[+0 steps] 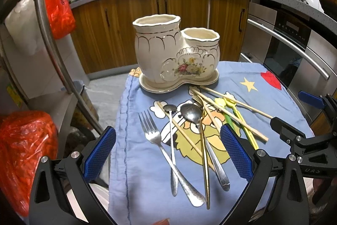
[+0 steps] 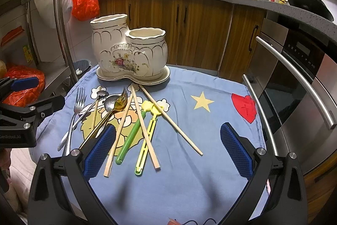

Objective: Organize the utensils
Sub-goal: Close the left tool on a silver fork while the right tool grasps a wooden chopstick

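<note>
Holder (image 1: pixel 168 52) interior hidden, gold fork (image 2: pixel 121 101) handle behind left pad, countertop labels unreadable

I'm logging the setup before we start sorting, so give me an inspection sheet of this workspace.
Surface: blue cartoon-print cloth covering the table.
Job's things: cream two-cup ceramic holder on its saucer, both cups look empty; silver fork, two silver spoons, gold fork, wooden chopsticks, green stick and yellow stick lying loose and crossed.
Clutter: nothing seen on the cloth besides the utensils.
Grippers: left gripper and right gripper open, holding nothing.
Cables: nothing seen.
Surroundings: wooden cabinets, oven, wok, cooker, red plastic bags.
</note>
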Demonstrator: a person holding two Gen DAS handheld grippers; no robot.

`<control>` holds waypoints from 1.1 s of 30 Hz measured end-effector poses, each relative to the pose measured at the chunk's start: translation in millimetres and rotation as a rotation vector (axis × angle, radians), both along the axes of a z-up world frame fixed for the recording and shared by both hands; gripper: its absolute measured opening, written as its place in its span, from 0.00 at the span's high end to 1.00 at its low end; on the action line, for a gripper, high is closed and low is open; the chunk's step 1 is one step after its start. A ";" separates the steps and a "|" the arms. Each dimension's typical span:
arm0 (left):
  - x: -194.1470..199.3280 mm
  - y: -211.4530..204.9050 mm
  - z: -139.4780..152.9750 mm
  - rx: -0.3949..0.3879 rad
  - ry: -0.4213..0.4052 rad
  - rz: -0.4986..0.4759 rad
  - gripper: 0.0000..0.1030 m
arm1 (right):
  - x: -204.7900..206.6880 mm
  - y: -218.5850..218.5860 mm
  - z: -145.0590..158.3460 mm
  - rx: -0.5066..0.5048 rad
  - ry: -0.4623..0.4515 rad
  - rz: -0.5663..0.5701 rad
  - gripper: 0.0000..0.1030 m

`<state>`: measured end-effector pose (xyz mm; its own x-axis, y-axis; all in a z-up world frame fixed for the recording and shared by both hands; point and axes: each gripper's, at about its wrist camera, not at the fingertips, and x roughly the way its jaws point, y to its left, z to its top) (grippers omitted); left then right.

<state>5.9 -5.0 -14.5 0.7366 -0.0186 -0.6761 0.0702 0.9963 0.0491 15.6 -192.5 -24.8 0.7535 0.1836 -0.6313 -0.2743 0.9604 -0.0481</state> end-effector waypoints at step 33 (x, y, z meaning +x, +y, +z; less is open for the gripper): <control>49.1 48.2 -37.9 -0.062 0.119 -0.007 0.05 | 79.7 -22.0 -18.7 -0.057 0.093 0.126 0.05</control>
<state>54.9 43.2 -52.4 0.6510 -0.0680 -0.7560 0.0789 0.9966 -0.0217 95.3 -214.5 -43.5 0.6644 0.2348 -0.7095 -0.3979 0.9148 -0.0699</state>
